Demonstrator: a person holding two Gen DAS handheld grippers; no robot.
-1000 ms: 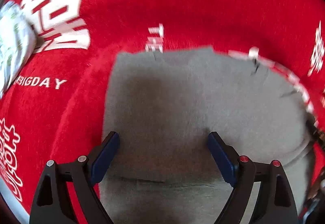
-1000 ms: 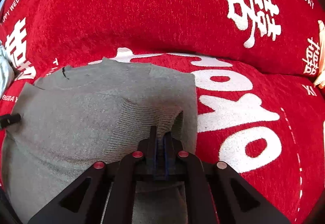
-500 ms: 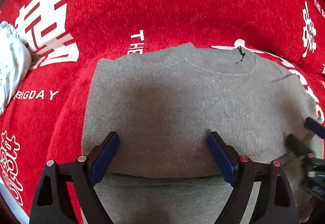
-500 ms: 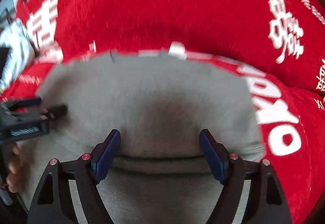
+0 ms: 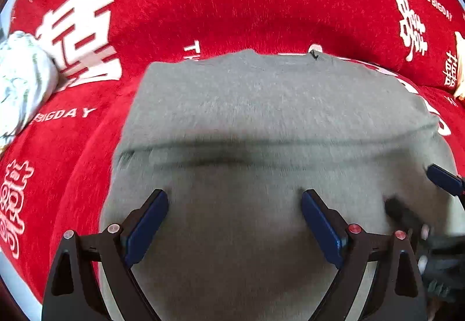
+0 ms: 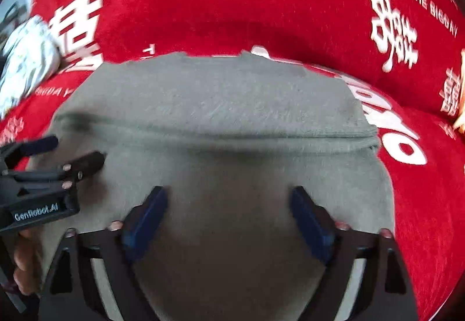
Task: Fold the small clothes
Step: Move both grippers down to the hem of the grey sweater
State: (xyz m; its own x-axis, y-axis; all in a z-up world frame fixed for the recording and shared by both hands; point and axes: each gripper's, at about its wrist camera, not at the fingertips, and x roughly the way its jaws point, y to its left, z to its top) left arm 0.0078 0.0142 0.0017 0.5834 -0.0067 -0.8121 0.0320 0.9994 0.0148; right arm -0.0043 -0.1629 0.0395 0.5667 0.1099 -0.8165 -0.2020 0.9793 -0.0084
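Your grey sweater (image 5: 270,105) lies flat on the red blanket (image 5: 232,1), neckline away from you, with a horizontal fold line across its middle; the near part seems already doubled over the body. You look to be between folds: the sides appear tucked in, since no sleeve sticks out, and the piece reads as a rough rectangle.

Your left tongs (image 5: 234,222) hang over the near half with jaws spread wide and nothing between them. Your right tongs (image 6: 228,219) do the same, wide apart and empty, just beside the left ones.

The next move, as I judge it, calls for you to bring both tongs down to an edge of the near layer, pinch the cloth at two matching corners, and carry it evenly so the fold stays square.

The near hem is cut off behind the tongs in both views, so you cannot tell how many layers lie there. Motion blur smears the fold line. A pale printed bundle (image 5: 20,82) sits at the far left, only partly in view.
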